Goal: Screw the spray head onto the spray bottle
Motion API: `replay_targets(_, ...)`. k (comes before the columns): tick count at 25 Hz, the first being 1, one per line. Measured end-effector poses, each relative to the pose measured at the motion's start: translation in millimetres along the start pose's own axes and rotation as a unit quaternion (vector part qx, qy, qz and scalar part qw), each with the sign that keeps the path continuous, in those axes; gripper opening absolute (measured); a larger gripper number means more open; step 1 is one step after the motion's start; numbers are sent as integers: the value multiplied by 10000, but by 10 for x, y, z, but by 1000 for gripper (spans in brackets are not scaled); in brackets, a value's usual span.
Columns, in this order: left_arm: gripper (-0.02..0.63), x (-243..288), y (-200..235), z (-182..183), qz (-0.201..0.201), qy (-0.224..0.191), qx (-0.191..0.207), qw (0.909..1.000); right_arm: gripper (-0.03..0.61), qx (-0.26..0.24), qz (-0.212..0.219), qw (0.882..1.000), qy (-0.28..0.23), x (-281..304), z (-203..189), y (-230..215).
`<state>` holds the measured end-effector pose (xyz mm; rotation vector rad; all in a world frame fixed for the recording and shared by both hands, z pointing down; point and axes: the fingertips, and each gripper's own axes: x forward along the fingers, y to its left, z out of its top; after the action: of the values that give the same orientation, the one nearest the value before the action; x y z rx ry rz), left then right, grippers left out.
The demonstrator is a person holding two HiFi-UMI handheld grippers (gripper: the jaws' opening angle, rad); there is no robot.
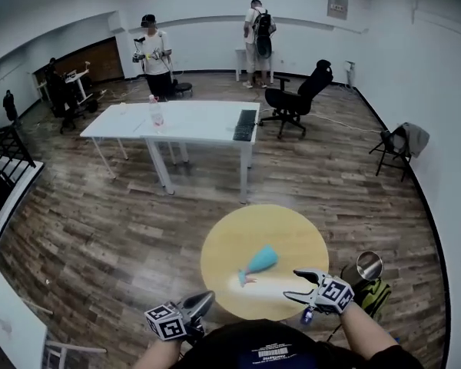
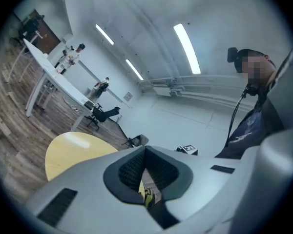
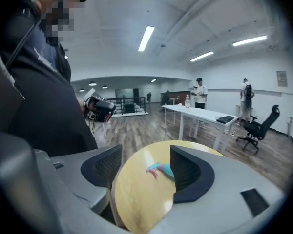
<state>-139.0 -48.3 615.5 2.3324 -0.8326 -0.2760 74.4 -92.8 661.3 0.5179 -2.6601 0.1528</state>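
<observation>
Left gripper [image 1: 202,301]: jaws pressed together with nothing in them; it hangs off the near left edge of the table [image 1: 229,241].
Right gripper [image 1: 292,284]: jaws spread and empty, at the near right edge, close to the bottle [image 1: 261,260] but not touching it.
Bottle: teal, on its side near the middle of the round yellow table.
Spray head [image 1: 248,279]: the pale pink piece at the bottle's near end. I cannot tell whether it is joined on or only lies against the neck.
Risk, rolling: I judge that a sideways nudge from one jaw would send the round body rolling toward the edge.
Risk, shoving: if my left gripper arrives closed, it pushes the bottle instead of taking it.
Risk, bad thread: with the bottle lying flat, I expect the head to meet the neck tilted and jam, so the bottle should be stood up and pinned first.
</observation>
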Motion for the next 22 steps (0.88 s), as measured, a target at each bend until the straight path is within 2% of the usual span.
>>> replay_targets(2,5,403,73,44,225,-245,-324,9989,354,-561,532,9956,537,167,-212,-352)
replay_targets(5,5,945,104,121,387,-256,-378,9982,403,-1583,1199,9721,1250,452,-476,-878)
replay_targets(8,5,1264,257,160,585,-129,-444,9972,419,-2199,1488,9506,1606,813,-589,-1329)
replay_targets(12,5,1346,656,177,678,58,-622,9957,459,-2868,1741,9194,2054,1389,-830,-1610)
replay_targets(16,5,1290,1091,253,512,286,-768,9953,508,-3232,1984,8858,2674,1891,-1222,-1648)
replay_targets(21,5,960,1602,425,306,557,-963,9933,513,-3316,2106,8499,3512,2386,-1812,-1604)
replay_targets(22,5,879,1717,425,271,636,-989,9927,483,-3218,2107,8464,3682,2451,-1931,-1615)
